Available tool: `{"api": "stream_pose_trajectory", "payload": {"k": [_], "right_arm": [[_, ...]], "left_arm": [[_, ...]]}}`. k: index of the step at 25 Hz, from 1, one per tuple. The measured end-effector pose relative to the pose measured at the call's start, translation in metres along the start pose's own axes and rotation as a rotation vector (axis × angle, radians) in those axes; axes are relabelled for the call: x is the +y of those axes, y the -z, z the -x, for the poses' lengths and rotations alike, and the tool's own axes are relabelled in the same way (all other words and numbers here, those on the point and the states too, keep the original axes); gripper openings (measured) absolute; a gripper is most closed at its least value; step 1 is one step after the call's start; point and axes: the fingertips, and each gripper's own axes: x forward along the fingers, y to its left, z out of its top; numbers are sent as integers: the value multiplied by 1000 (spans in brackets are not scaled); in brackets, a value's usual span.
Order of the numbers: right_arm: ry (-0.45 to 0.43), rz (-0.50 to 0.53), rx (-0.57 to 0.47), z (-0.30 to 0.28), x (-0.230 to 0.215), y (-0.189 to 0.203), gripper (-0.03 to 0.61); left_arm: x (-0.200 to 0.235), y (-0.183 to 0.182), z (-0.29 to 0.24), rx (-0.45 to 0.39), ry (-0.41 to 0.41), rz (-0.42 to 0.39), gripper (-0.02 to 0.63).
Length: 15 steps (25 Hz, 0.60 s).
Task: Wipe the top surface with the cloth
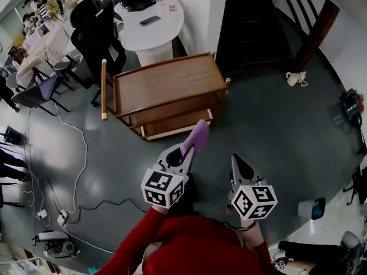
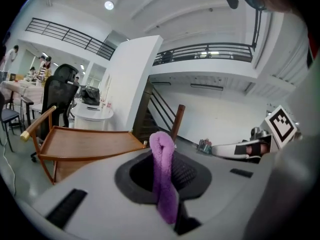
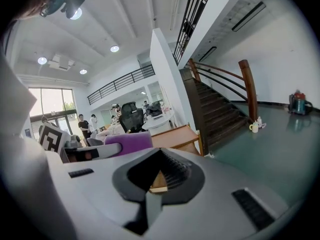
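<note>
Left gripper (image 1: 191,148) is pinching a fuzzy purple cloth (image 1: 198,135) before the brown wooden trolley (image 1: 166,85) on glossy grey floor (image 1: 269,125); right gripper (image 1: 236,160) is hovering, jaws pressed together.

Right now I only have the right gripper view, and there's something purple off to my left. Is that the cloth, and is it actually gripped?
Observer: Yes. The left gripper view shows the purple cloth pinched between the fingers of the left gripper.
Operator: Is it on the cart top?
Observer: No. In the head view the cloth is in the air on the near side of the wooden cart, not touching its top.
Operator: Anything lying on that top?
Observer: The head view shows nothing on it.
</note>
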Motion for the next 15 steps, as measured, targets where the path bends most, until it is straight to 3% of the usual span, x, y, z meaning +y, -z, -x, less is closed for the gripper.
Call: {"api": "stream_pose_trajectory", "payload": {"k": [7,15], "right_arm": [[24,11,-17,-69,-22,-60,3],[-11,16,54,-104,-34,-72,3]], "left_arm": [[53,-25,-43,19,-42,32,48],[77,-27,-61,40,-100,114,48]]}}
